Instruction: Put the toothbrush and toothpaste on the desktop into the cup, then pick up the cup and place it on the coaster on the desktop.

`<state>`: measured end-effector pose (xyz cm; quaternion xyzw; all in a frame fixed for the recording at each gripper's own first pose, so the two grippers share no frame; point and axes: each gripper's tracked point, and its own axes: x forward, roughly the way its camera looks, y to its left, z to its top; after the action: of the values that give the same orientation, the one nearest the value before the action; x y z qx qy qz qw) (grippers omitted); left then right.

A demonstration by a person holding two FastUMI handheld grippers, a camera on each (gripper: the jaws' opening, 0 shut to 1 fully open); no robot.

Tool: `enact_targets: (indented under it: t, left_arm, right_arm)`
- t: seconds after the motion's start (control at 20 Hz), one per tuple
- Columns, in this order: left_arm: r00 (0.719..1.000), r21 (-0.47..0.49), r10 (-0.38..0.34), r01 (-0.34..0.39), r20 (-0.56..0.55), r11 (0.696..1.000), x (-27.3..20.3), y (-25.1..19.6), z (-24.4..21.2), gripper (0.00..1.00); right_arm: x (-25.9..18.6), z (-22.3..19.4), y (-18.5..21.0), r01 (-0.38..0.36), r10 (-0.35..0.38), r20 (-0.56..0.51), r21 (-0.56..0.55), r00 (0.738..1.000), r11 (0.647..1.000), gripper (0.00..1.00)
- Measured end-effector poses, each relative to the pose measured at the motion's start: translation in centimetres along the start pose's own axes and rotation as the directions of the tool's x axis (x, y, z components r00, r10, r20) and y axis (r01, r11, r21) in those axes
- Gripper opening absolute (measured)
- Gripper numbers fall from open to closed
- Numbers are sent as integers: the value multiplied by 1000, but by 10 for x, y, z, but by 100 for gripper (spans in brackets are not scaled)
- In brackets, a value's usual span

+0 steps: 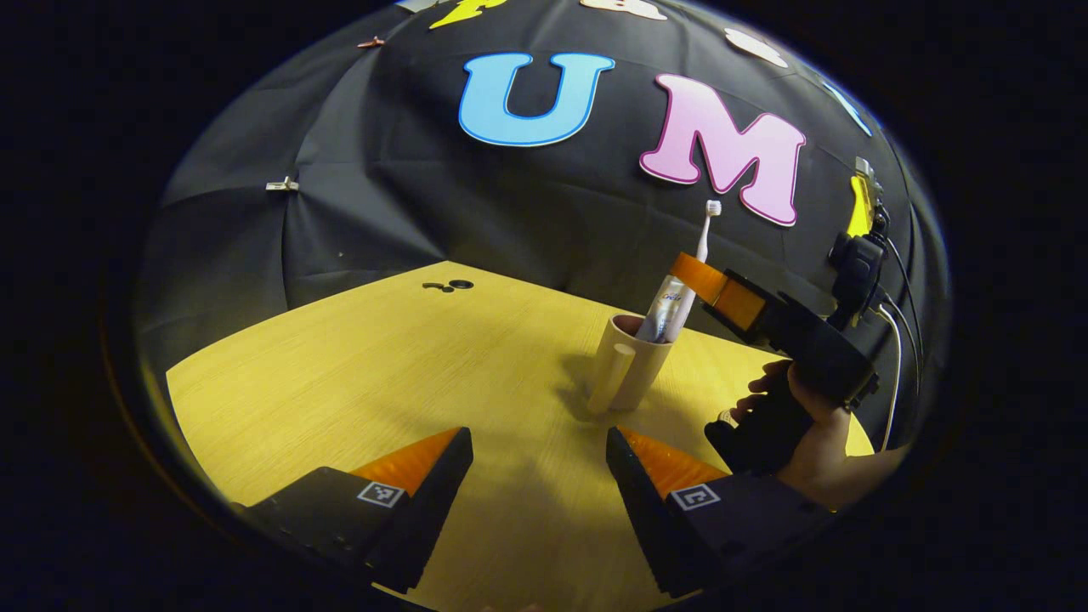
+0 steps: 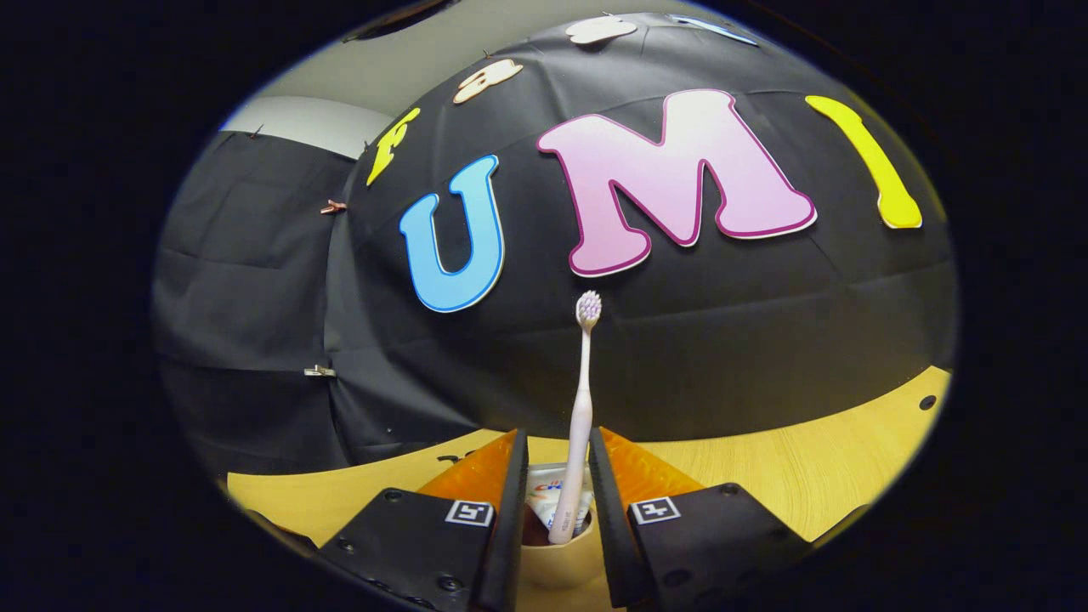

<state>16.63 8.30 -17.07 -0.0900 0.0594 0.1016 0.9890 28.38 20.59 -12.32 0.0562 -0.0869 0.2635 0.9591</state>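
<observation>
Here, your right gripper (image 2: 557,476), narrowly parted around the upright white toothbrush (image 2: 581,399), leaves it beside the toothpaste tube (image 1: 670,308) in the beige cup (image 1: 627,364); your left gripper (image 1: 540,463) gapes empty; next, likely gripping the cup.

One cup (image 1: 627,364), one toothbrush (image 2: 580,425), one toothpaste (image 1: 667,310), two grippers.

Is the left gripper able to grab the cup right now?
Probably yes. The left gripper is open, and bare table lies between it and the cup. The right gripper is up around the toothbrush, not blocking the cup's side.
</observation>
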Motion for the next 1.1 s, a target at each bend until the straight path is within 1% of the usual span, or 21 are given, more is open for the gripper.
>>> enact_targets:
  t: [0.15,0.2,0.25,0.3,0.35,0.45,0.7,0.75,0.85,0.9,1.0,1.05,1.1]
  left_arm:
    - [1000,-13,8,-8,-9,1000,-3,3,-3,97]
    - [1000,-17,11,-11,-8,1000,-4,4,-4,98]
    - [1000,-20,12,-12,-8,1000,-5,5,-3,97]
    - [1000,-20,15,-15,-11,1000,-5,7,-4,98]
    - [1000,-19,19,-19,-11,1000,-7,9,-4,97]
    - [1000,-16,23,-23,-10,1000,-8,12,-3,97]
    - [1000,-20,29,-29,-9,999,-9,16,1,98]
    - [1000,-17,24,-24,-8,1000,-8,16,4,98]
    - [1000,2,-2,2,-14,1000,-5,10,10,98]
    - [1000,17,-25,25,-19,1000,-2,5,13,98]
    - [997,60,-72,74,-33,995,5,-5,21,98]
    - [994,83,-98,101,-44,991,8,-12,26,98]
    - [991,105,-122,127,-56,986,12,-17,30,98]
  right_arm:
    - [-1,1,6,-11,11,8,-36,1000,999,43]
    - [0,0,11,-18,19,12,-64,1000,998,44]
    - [2,1,15,-35,37,19,-106,999,994,61]
    - [4,-1,16,-41,44,22,-143,999,989,62]
    - [6,-4,15,-42,46,23,-155,999,987,62]
    - [5,-4,15,-39,41,15,-126,999,991,66]
    - [-11,-3,5,-35,31,-37,-112,999,993,67]
    - [-19,-4,0,-33,27,-58,-109,998,993,76]
    - [-33,-5,-14,-25,14,-103,-106,995,994,84]
    - [-40,-3,-22,-18,6,-119,-106,993,994,86]
    - [-53,1,-41,2,-19,-140,-118,990,993,97]
    - [-61,7,-50,19,-37,-144,-125,989,992,100]
    - [-66,13,-60,34,-53,-146,-127,988,991,100]
